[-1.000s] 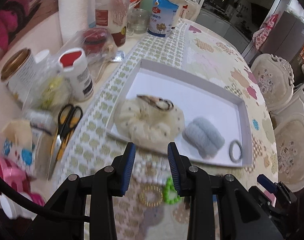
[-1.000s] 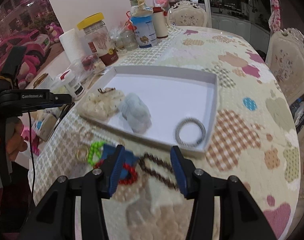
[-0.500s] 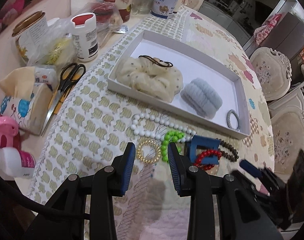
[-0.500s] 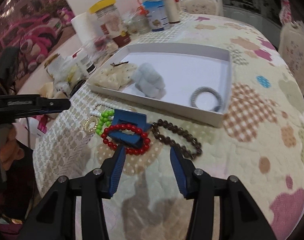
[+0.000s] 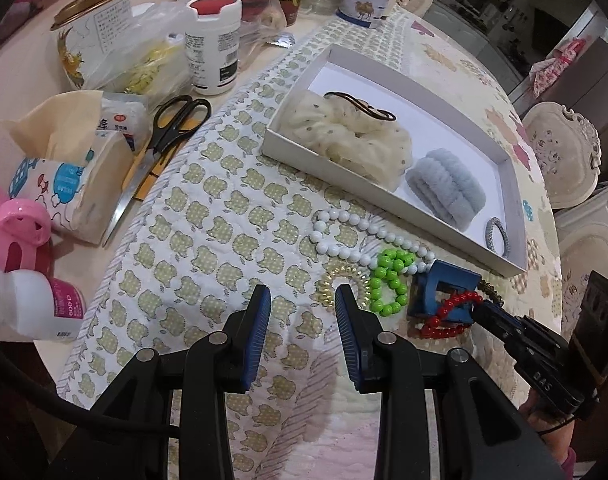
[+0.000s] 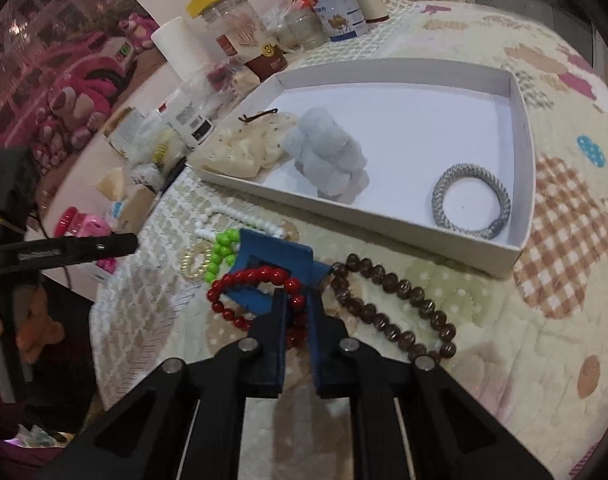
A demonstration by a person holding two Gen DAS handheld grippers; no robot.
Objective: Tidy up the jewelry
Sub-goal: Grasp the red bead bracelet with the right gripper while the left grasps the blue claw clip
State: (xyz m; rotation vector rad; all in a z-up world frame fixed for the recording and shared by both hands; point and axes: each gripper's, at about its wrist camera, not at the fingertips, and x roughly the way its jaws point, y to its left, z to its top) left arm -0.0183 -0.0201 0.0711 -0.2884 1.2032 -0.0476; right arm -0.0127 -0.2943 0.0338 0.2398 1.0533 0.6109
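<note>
A white tray (image 6: 521, 184) holds a cream scrunchie (image 6: 244, 148), a grey-blue scrunchie (image 6: 327, 152) and a grey hair tie (image 6: 469, 206). In front of it lie a red bead bracelet (image 6: 260, 280), a blue hair claw (image 6: 272, 268), a brown bead bracelet (image 6: 395, 304), a green bead bracelet (image 6: 222, 250), a gold coil tie (image 6: 194, 264) and white beads (image 6: 240, 218). My right gripper (image 6: 296, 300) is shut on the red bracelet. My left gripper (image 5: 302, 300) is open and empty, just short of the gold coil tie (image 5: 339, 282).
Scissors (image 5: 160, 148), a tissue pack (image 5: 68, 184), bottles (image 5: 214, 44), a tin (image 5: 90, 40) and jars crowd the table's left and far side. A pink cup (image 5: 16, 228) stands at the left edge. Chairs (image 5: 559, 156) stand on the right.
Both grippers pulled back from the tray toward the near table edge. My right gripper came down on the red bracelet and closed its jaws on it. The left stayed open.
</note>
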